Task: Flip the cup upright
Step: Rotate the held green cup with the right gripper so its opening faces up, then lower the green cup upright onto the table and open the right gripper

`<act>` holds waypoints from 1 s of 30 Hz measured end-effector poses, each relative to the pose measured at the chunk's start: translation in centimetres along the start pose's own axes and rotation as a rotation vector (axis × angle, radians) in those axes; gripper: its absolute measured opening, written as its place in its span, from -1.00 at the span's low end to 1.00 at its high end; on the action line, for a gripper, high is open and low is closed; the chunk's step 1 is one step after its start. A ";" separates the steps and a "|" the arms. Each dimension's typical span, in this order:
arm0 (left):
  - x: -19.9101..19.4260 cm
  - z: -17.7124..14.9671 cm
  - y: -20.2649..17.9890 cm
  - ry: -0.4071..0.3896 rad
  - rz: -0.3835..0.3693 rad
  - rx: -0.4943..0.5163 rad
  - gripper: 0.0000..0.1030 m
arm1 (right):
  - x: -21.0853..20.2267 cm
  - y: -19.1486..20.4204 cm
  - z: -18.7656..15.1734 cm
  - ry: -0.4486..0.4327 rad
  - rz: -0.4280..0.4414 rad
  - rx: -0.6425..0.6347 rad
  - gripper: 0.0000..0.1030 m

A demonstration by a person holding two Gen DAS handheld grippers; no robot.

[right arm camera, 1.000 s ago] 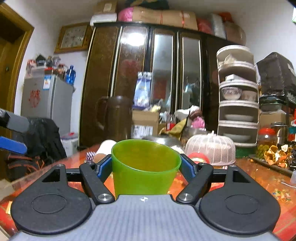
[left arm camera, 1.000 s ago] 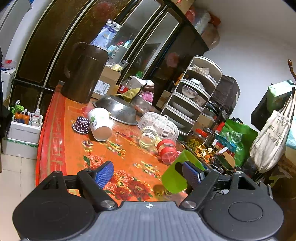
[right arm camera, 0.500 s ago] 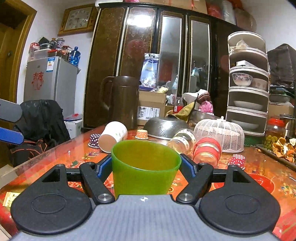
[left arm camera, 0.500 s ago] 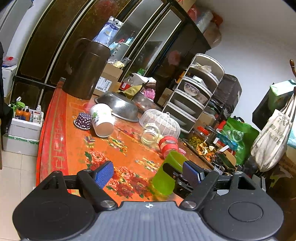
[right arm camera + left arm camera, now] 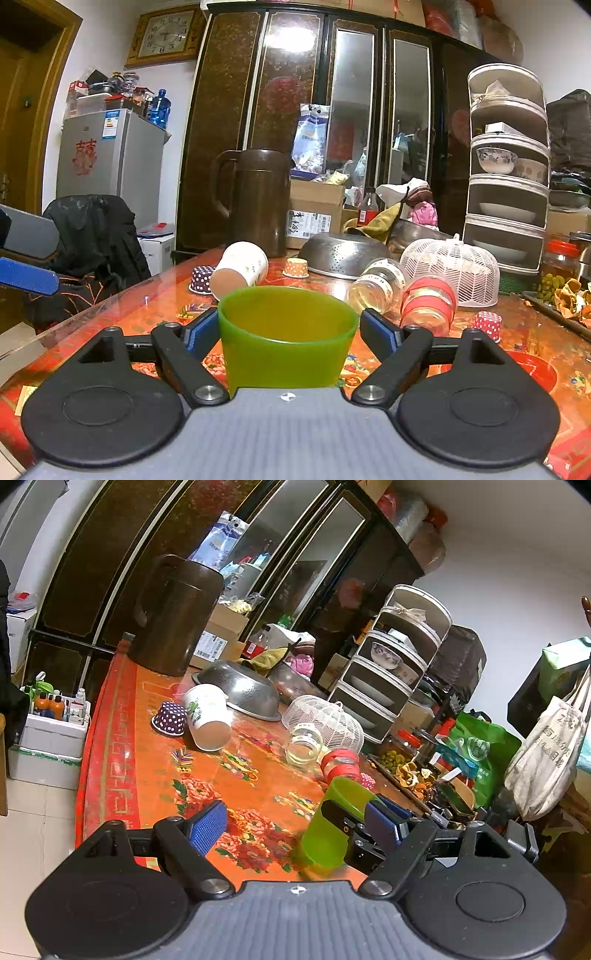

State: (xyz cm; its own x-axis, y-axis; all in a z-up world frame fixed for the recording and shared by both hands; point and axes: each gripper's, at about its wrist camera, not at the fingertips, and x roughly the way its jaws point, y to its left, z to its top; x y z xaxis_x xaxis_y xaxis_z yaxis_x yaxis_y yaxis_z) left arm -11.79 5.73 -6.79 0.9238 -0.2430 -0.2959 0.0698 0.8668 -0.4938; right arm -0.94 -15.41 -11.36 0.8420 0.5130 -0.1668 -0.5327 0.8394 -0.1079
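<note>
Green plastic cup stands mouth-up on the table between the right tongs' pads

The translucent green plastic cup (image 5: 286,334) sits upright on the near part of the red floral glass-topped table (image 5: 532,332), its base on the surface in the left wrist view. The right gripper (image 5: 286,330) brackets it: the left blue pad looks pressed to the wall, while a sliver of gap shows at the right pad, so the hold seems to be loosening. The left gripper (image 5: 295,821) hangs wide open and empty, near the cup's left. The cup is probably light, thin-walled and slightly springy, smooth enough to slip. Mid-wall across its width is the sensible hold. A white paper cup (image 5: 240,269) lies tipped farther back.
</note>
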 end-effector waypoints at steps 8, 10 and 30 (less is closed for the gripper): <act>0.2 -0.3 -0.8 -0.027 0.072 0.115 1.00 | -1.3 -0.8 0.1 0.036 0.026 0.082 0.98; 0.4 -0.3 -1.6 -0.034 0.140 0.196 1.00 | -2.2 -1.5 0.7 0.080 0.023 0.131 0.98; -2.3 3.2 -10.9 0.159 0.140 0.324 1.00 | -12.8 -4.0 7.5 0.216 -0.026 0.191 0.98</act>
State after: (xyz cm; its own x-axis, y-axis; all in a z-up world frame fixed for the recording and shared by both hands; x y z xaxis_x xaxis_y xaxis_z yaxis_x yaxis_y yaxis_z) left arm -13.49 -1.75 1.95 0.8645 -0.1547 -0.4783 0.0856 0.9829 -0.1631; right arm -8.94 -23.95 -1.49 0.8070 0.4575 -0.3734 -0.4680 0.8811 0.0683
